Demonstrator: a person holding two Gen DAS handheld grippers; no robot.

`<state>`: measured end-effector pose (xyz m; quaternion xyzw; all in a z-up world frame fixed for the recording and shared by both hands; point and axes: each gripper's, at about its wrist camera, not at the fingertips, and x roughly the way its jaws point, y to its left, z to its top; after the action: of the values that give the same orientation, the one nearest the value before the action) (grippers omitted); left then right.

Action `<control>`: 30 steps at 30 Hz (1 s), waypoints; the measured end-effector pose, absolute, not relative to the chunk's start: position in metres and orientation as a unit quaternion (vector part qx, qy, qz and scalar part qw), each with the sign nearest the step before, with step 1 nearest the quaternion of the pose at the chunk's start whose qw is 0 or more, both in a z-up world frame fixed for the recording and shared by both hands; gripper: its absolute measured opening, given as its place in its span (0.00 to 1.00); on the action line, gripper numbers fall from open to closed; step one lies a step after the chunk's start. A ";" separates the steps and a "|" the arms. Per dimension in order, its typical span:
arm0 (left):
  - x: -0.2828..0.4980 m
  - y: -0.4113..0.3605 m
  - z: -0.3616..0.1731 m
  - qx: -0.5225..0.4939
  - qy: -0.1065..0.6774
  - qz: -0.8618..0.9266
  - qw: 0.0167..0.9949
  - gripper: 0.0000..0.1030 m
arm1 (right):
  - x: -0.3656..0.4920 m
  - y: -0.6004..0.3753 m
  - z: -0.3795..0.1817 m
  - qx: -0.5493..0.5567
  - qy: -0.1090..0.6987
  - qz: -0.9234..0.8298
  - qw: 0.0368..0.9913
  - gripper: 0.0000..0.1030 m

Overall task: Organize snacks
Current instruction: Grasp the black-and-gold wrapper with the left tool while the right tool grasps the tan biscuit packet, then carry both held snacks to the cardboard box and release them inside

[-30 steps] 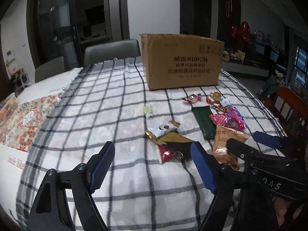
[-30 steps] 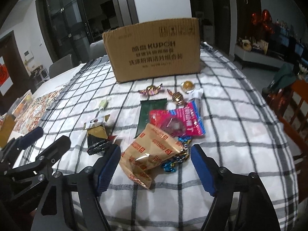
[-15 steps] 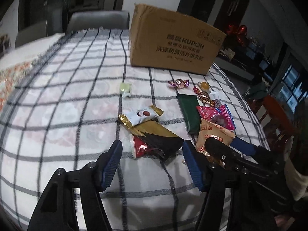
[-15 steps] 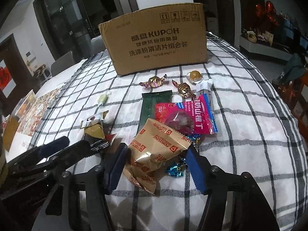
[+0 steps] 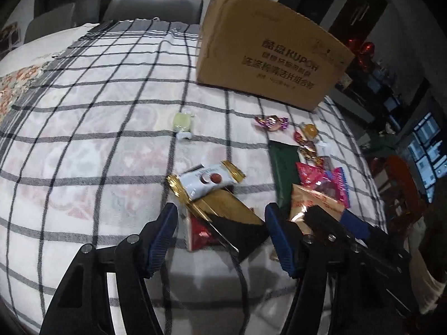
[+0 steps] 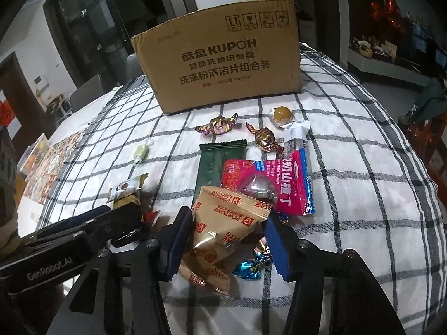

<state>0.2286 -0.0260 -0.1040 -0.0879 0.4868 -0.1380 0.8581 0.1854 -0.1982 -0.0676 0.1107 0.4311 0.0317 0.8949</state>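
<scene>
On a worktop (image 6: pixel 363 167) covered with a white cloth checked in black lines, a scatter of wrapped snacks lies in front of a brown cardboard box (image 6: pixel 220 61) at the upper centre of the frame. In the right wrist view, the right claw (image 6: pixel 227 240) sits low in the centre, its two blue-padded jaws closing around a tan, puffy foil packet of fortune biscuits (image 6: pixel 223 223); the packet lies between the pads, which look about to touch its sides, though no firm squeeze shows yet. This packet looks light, air-filled and crinkly, with brittle contents, so a gentle pinch across its middle seems wiser than a hard clamp. Behind it lie a pink plastic hawthorn sweet pouch (image 6: pixel 268 184) and a flat dark green sachet (image 6: pixel 215 164). In the left wrist view, the left claw (image 5: pixel 220 234) stands roughly half open at the lower centre, gripping nothing, its jaws either side of a flat gold-and-black foil wrapper (image 5: pixel 232 217) overlapping a small white gold-edged chocolate packet (image 5: pixel 206 180). That wrapper looks thin, slick and limp, likely best taken by an edge.
</scene>
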 end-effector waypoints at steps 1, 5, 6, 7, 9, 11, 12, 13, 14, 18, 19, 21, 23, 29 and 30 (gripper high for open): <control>0.230 -0.028 -0.104 -0.080 0.487 -0.135 0.859 0.62 | 0.185 -0.197 -0.067 0.109 0.432 0.036 0.895 0.53; 0.234 -0.035 -0.106 -0.052 0.495 -0.122 0.858 0.58 | 0.181 -0.194 -0.066 0.098 0.429 0.041 0.897 0.52; 0.236 -0.037 -0.105 -0.042 0.506 -0.111 0.854 0.58 | 0.181 -0.193 -0.067 0.100 0.432 0.044 0.895 0.52; 0.236 -0.039 -0.104 -0.035 0.511 -0.106 0.852 0.57 | 0.181 -0.194 -0.067 0.101 0.432 0.045 0.895 0.52; 0.236 -0.042 -0.102 -0.017 0.522 -0.108 0.846 0.50 | 0.181 -0.194 -0.067 0.101 0.432 0.050 0.895 0.51; 0.232 -0.041 -0.098 -0.018 0.528 -0.117 0.841 0.33 | 0.179 -0.192 -0.066 0.099 0.432 0.053 0.895 0.49; 0.230 -0.040 -0.096 -0.019 0.527 -0.118 0.841 0.32 | 0.177 -0.190 -0.065 0.095 0.430 0.055 0.896 0.49; 0.227 -0.039 -0.095 -0.018 0.524 -0.118 0.843 0.31 | 0.176 -0.188 -0.064 0.092 0.428 0.056 0.897 0.47; 0.225 -0.039 -0.094 -0.020 0.522 -0.118 0.844 0.30 | 0.174 -0.186 -0.063 0.089 0.426 0.060 0.899 0.45; 0.215 -0.033 -0.094 -0.060 0.522 -0.134 0.840 0.30 | 0.167 -0.183 -0.054 0.079 0.417 0.062 0.903 0.43; 0.212 -0.033 -0.093 -0.065 0.521 -0.136 0.840 0.30 | 0.165 -0.184 -0.052 0.079 0.414 0.063 0.904 0.42; 0.206 -0.034 -0.089 -0.065 0.516 -0.144 0.842 0.30 | 0.162 -0.185 -0.046 0.081 0.409 0.066 0.906 0.42; 0.200 -0.036 -0.083 -0.061 0.509 -0.146 0.846 0.30 | 0.159 -0.186 -0.040 0.085 0.406 0.069 0.907 0.42; 0.182 -0.035 -0.058 -0.049 0.487 -0.151 0.859 0.30 | 0.149 -0.188 -0.022 0.082 0.400 0.074 0.910 0.42; 0.177 -0.035 -0.052 -0.045 0.481 -0.153 0.862 0.30 | 0.146 -0.188 -0.017 0.081 0.400 0.076 0.910 0.42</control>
<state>0.1772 -0.0354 -0.0524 -0.0452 0.4812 -0.1527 0.8620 0.1465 -0.1877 -0.0175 0.0811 0.3999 0.0759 0.9098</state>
